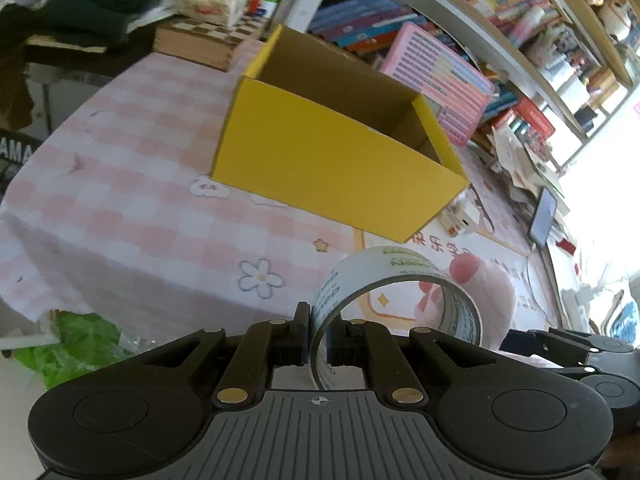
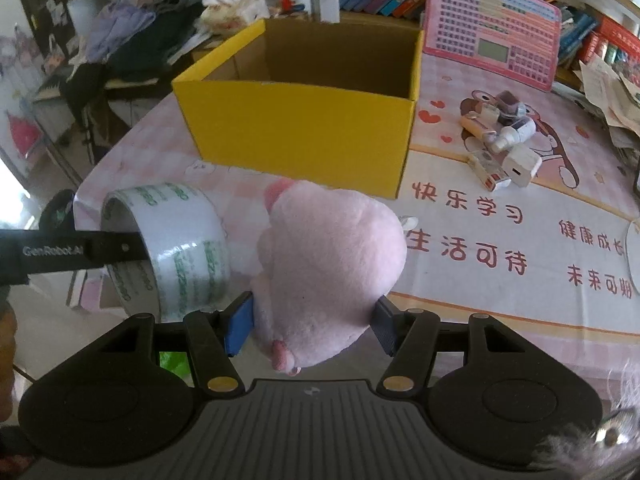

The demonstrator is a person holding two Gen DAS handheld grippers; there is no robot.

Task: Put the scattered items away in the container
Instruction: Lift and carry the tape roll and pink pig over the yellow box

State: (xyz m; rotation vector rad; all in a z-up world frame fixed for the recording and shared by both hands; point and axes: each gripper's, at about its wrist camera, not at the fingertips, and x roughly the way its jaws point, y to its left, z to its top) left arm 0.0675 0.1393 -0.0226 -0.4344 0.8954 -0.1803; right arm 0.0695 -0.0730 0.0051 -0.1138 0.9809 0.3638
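Right at the bottom of the left wrist view, the left gripper (image 1: 318, 340) has its jaws pinched onto the wall of the tape roll (image 1: 396, 292), one finger inside the ring and one outside, the roll lifted clear of the cloth. Over in the right wrist view, the right gripper (image 2: 310, 326) squeezes the pink plush toy (image 2: 332, 264) between its blue pads (image 2: 240, 326), the toy bulging up through the centre of the frame. To the lower left of that view sits the same tape roll, with the other gripper's black finger reaching into it from the left edge.

Just beyond both held things, mid-frame, stands the yellow box (image 2: 298, 128), open at the top, brown inside, resting on the pink checked tablecloth (image 1: 132, 184). What lies on its floor cannot be seen.

To the right of the box in the right wrist view, a cluster of small bottles and packets (image 2: 500, 144) lies scattered on the printed mat (image 2: 520, 248) with red Chinese characters.

Further back, upper right, a pink toy keyboard tablet (image 2: 492, 36) leans against rows of books (image 1: 360, 24). Upper left, dark clothes (image 2: 144, 44) are heaped up.
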